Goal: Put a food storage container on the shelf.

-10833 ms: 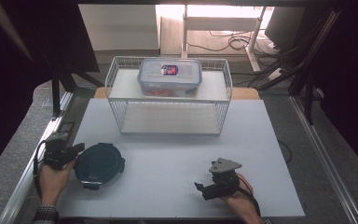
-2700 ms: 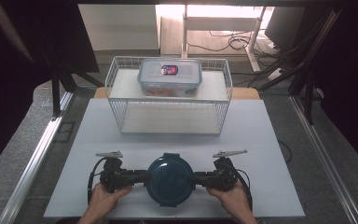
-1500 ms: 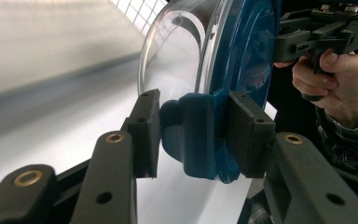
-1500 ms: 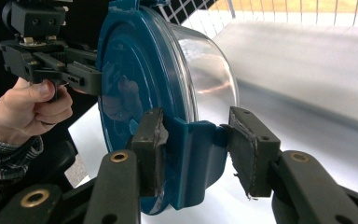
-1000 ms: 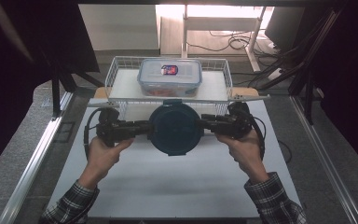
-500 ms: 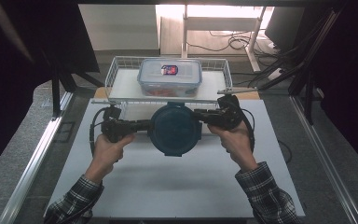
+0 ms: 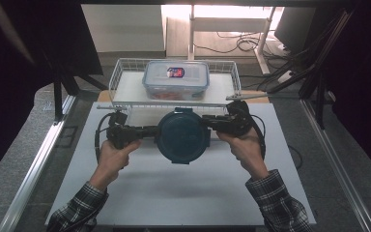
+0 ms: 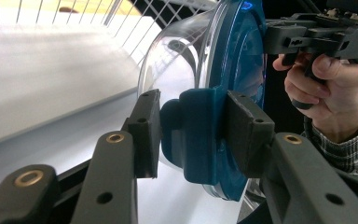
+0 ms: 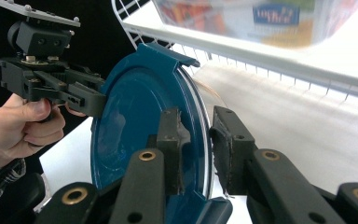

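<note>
Two hands hold one round container between them, just in front of the wire basket (image 7: pixel 125 77) at the far side of the white tabletop (image 7: pixel 174 193). At the left, the left tongs (image 7: pixel 150 131) pinch the blue latch tab on the container's rim; in the left gripper view both pads press on that tab (image 8: pixel 193 135). In the middle, the round container with the blue lid (image 7: pixel 182 136) hangs clear of the tabletop, its lid facing up. At the right, the right tongs (image 7: pixel 212 123) have just been closing on the opposite rim, one pad on the lid, the other on the clear wall. Behind, a rectangular lidded box (image 7: pixel 176 79) sits in the basket.
</note>
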